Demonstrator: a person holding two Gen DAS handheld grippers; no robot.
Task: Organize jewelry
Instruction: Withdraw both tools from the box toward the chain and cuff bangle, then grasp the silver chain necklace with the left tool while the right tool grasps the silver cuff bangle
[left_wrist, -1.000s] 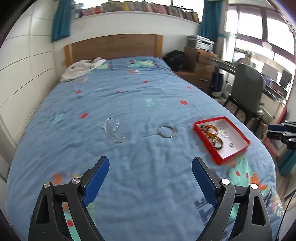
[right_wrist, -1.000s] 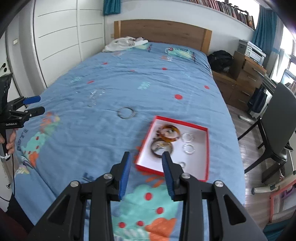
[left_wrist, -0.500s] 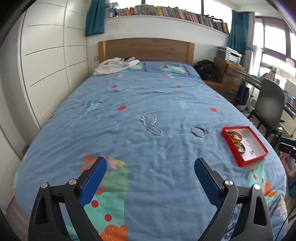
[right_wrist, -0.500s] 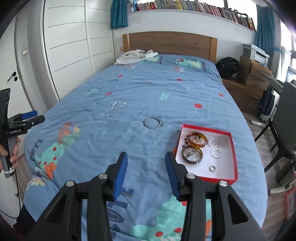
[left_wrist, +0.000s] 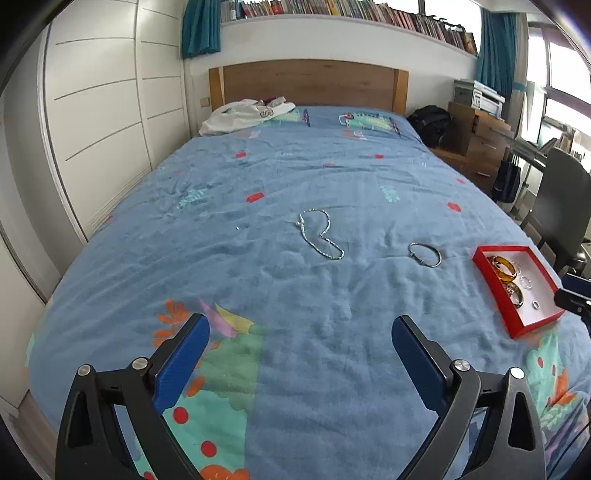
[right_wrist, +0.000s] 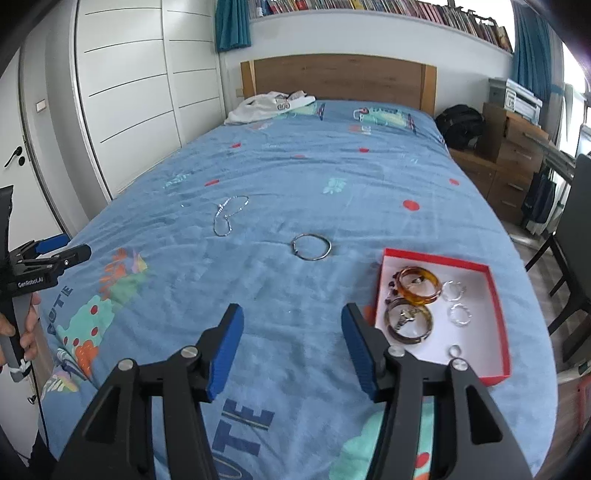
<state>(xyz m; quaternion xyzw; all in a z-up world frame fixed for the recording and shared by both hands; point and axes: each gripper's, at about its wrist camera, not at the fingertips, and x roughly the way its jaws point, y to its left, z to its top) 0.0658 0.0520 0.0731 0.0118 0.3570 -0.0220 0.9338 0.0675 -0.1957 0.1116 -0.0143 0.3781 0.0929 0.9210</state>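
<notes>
A red tray (right_wrist: 496, 295) with a white floor lies on the blue bed. It holds an amber bangle (right_wrist: 421, 285), a dark bangle (right_wrist: 408, 320) and several small rings. The tray (left_wrist: 495, 280) also shows in the left wrist view. A silver bangle (right_wrist: 311, 247) (left_wrist: 424, 254) and a silver necklace (right_wrist: 227, 214) (left_wrist: 319, 234) lie loose on the cover. My left gripper (left_wrist: 297, 339) is open and empty above the bed's near end. My right gripper (right_wrist: 291, 330) is open and empty, just left of the tray.
A white garment (left_wrist: 245, 112) lies by the wooden headboard (left_wrist: 308, 83). White wardrobes (left_wrist: 103, 122) stand on the left. A black bag (left_wrist: 430, 122), wooden drawers (left_wrist: 476, 144) and a dark chair (left_wrist: 557, 206) stand on the right. The left gripper also shows at the left edge of the right wrist view (right_wrist: 40, 258).
Both grippers have pulled back and up from the bed, so more of the room shows. The right gripper's jaws have opened wider. The jewelry has not moved.
</notes>
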